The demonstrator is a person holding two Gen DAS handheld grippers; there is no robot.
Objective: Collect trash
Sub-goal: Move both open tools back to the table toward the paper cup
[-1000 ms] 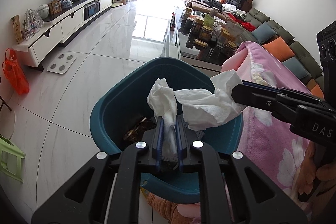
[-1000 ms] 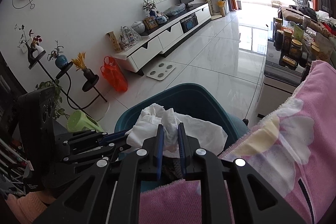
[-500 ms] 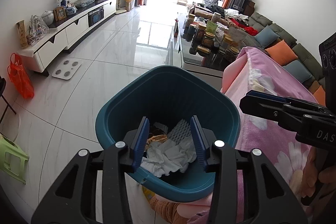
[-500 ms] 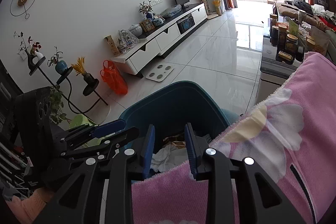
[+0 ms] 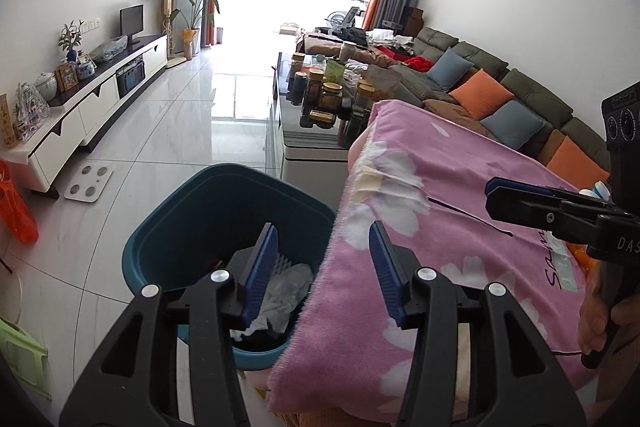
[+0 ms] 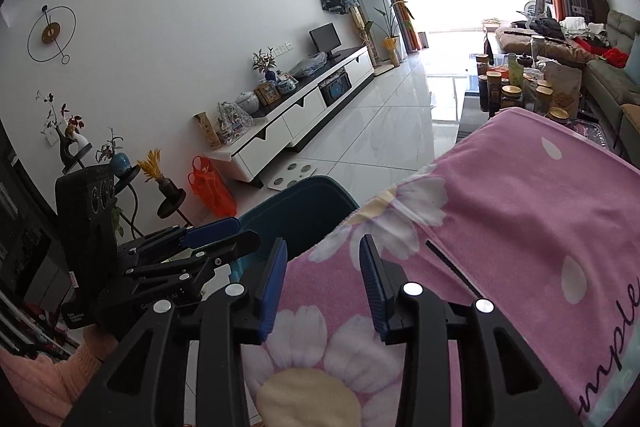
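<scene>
The crumpled tissue lies inside our teal bin, both the left gripper and right gripper opening empty, so next we must find more trash.

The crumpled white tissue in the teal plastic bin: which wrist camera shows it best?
The left wrist view. It looks down into the teal plastic bin, where the crumpled white tissue lies on the bottom. The right wrist view shows only the bin's far inner wall; the pink floral blanket hides the tissue.
</scene>
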